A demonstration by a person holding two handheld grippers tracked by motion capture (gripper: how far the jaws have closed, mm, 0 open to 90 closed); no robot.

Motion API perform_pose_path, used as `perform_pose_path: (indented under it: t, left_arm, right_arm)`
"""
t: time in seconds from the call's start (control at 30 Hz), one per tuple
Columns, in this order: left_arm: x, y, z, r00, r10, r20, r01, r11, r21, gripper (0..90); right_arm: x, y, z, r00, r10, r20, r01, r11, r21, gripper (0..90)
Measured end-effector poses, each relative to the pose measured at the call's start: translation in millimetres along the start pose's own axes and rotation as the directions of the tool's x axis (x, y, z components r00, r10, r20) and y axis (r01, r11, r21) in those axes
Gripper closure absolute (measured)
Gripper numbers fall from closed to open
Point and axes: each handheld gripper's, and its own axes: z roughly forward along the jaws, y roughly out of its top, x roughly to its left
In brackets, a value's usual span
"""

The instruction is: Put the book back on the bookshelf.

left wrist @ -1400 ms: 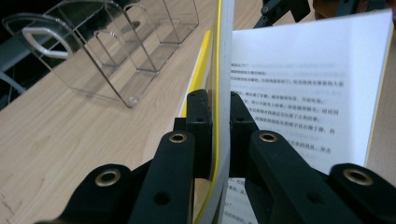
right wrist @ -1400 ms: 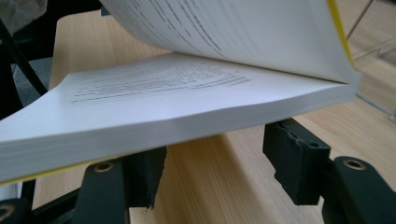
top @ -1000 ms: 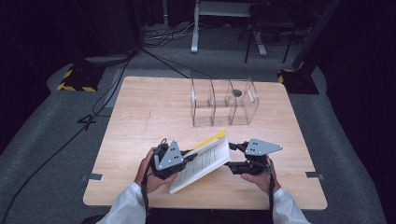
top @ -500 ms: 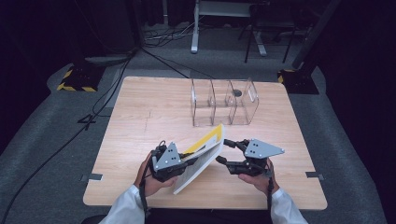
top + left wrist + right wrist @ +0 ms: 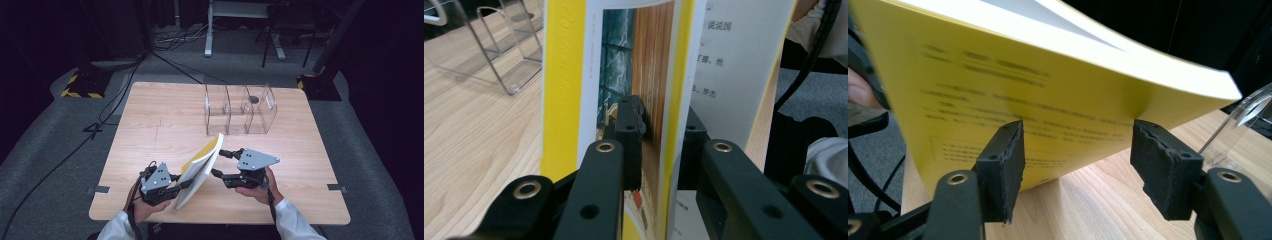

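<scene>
A thin yellow book (image 5: 201, 170) stands tilted on edge near the table's front, white pages toward the person. My left gripper (image 5: 176, 186) is shut on the book's lower cover edge; in the left gripper view the book (image 5: 624, 90) has its cover pinched between the two black jaws. My right gripper (image 5: 219, 163) is open just right of the book, its jaws apart and pointing at the yellow back cover. In the right gripper view the book (image 5: 1038, 85) hangs close in front of the spread fingers (image 5: 1003, 165), and none of them touches it.
A clear plastic organizer (image 5: 240, 109) with three compartments stands at the table's far middle, with a small dark thing (image 5: 254, 99) in it. The wooden table (image 5: 165, 120) lies bare around it. Cables and stands cover the dark floor behind.
The book has tipped up from lying flat to standing steeply on edge in my left gripper. My right gripper has let go and drawn back a little to the right.
</scene>
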Motion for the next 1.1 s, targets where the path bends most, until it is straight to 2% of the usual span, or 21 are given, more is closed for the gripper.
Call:
perform_pose_path:
  t: [0.07, 0.1, 0.27, 0.4, 0.43, 0.53, 0.63, 0.77, 0.87, 0.93, 1.0, 1.03, 1.1]
  left_arm:
    - [-0.8, -4.0, -2.5, 0.9997, 0.003, -0.024, -0.004, 0.9998, -0.019, 81.7]
    - [-0.7, -6.9, -2.9, 0.9998, 0.003, -0.022, -0.004, 0.9995, -0.031, 82.5]
    - [-0.8, -12.0, 3.7, 0.9999, 0.003, 0.017, -0.002, 0.9977, -0.068, 82.8]
    - [-0.4, -8.4, 14.7, 0.9985, 0.000, 0.055, 0.005, 0.9958, -0.092, 80.7]
    - [0.2, -5.4, 19.5, 0.9978, 0.014, 0.065, -0.008, 0.9956, -0.093, 80.0]
    - [0.0, 2.3, 32.2, 0.9964, 0.024, 0.081, -0.015, 0.9939, -0.109, 79.3]
    - [0.6, 10.1, 44.0, 0.9937, 0.018, 0.111, -0.003, 0.9911, -0.133, 79.3]
    - [-1.5, 22.9, 58.1, 0.9903, 0.037, 0.134, -0.016, 0.9877, -0.156, 79.9]
    - [-3.1, 31.9, 68.0, 0.9864, 0.043, 0.159, -0.014, 0.9833, -0.181, 79.9]
    - [-3.0, 34.8, 70.3, 0.9849, 0.047, 0.166, -0.015, 0.9818, -0.189, 79.8]
    - [-2.9, 40.3, 74.9, 0.9823, 0.048, 0.181, -0.009, 0.9773, -0.212, 79.8]
    - [-1.8, 43.8, 78.8, 0.9809, 0.054, 0.187, -0.010, 0.9734, -0.229, 79.9]
    - [-1.0, 44.8, 81.2, 0.9799, 0.057, 0.191, -0.010, 0.9722, -0.234, 80.0]
  right_arm:
    - [1.5, 0.6, 4.6, 1.0000, -0.004, -0.003, 0.004, 1.000, 0.014, 38.9]
    - [2.1, 0.6, 6.0, 1.0000, -0.004, -0.004, 0.004, 1.000, 0.016, 38.6]
    - [1.6, 0.6, 10.1, 0.9999, -0.005, -0.009, 0.006, 0.999, 0.034, 36.8]
    - [-2.6, -2.0, 4.3, 0.9997, -0.003, 0.024, 0.002, 0.999, 0.053, 37.3]
    - [-4.8, -3.3, 1.8, 0.9994, -0.003, 0.034, 0.001, 0.998, 0.062, 37.4]
    - [-12.9, -9.7, -7.7, 0.9974, -0.008, 0.071, 0.001, 0.995, 0.098, 37.9]
    - [-18.2, -16.3, -17.0, 0.9944, 0.000, 0.106, -0.014, 0.992, 0.129, 38.9]
    - [-24.1, -24.3, -34.4, 0.9894, 0.030, 0.142, -0.045, 0.993, 0.107, 39.7]
    - [-30.0, -26.8, -45.2, 0.9841, 0.078, 0.160, -0.091, 0.993, 0.072, 40.4]
    - [-32.4, -26.2, -49.5, 0.9821, 0.087, 0.167, -0.098, 0.994, 0.057, 40.9]
    - [-34.0, -21.0, -59.2, 0.9757, 0.088, 0.201, -0.096, 0.995, 0.031, 42.8]
    - [-33.8, -19.6, -61.5, 0.9748, 0.084, 0.207, -0.091, 0.996, 0.023, 42.8]
    - [-33.0, -18.0, -64.2, 0.9743, 0.081, 0.210, -0.085, 0.996, 0.012, 42.8]
